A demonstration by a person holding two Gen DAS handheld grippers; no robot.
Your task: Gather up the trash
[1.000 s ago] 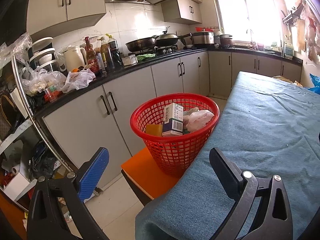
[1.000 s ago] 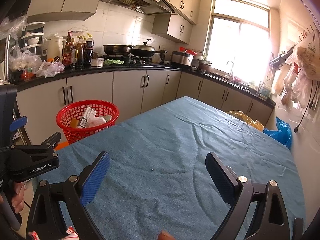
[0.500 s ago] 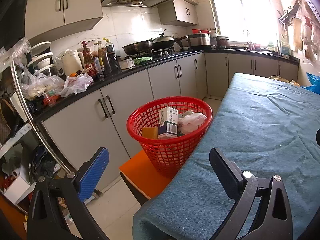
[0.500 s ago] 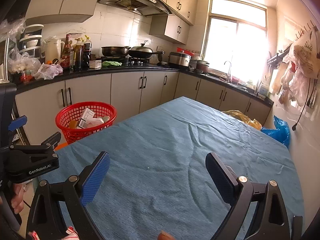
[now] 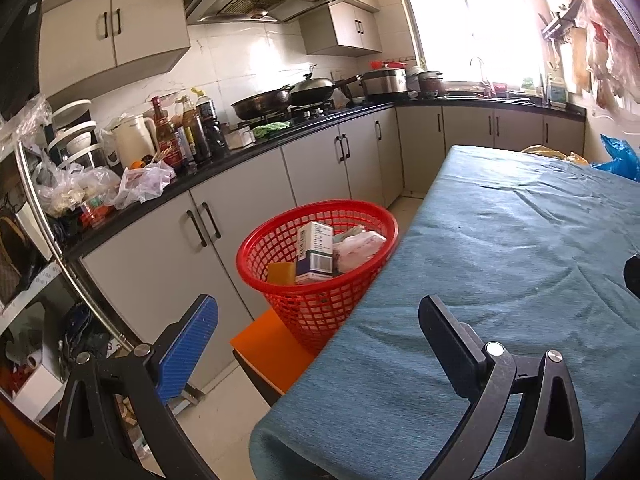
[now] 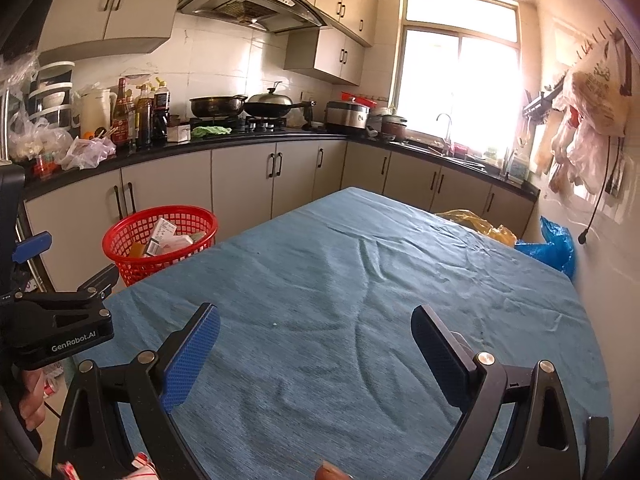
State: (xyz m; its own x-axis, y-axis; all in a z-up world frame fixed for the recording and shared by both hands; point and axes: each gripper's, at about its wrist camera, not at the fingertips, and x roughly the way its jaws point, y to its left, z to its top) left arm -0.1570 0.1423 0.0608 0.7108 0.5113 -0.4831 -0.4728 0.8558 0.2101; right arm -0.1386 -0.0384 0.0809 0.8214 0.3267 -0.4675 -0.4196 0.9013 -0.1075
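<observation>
- The left tool [image 5: 318,332] is a black frame of triangular cut-out arms with silver screws; one finger pad is ribbed blue, the other shows dark.
- The right tool [image 6: 316,342] is built alike (both its pads are dimpled blue).
- White "GenRobot.AI" lettering marks the left tool's body in the right wrist view.

The left hand-held gripper [image 5: 318,322] has drawn back and up from the red basket [image 5: 320,280]
</observation>
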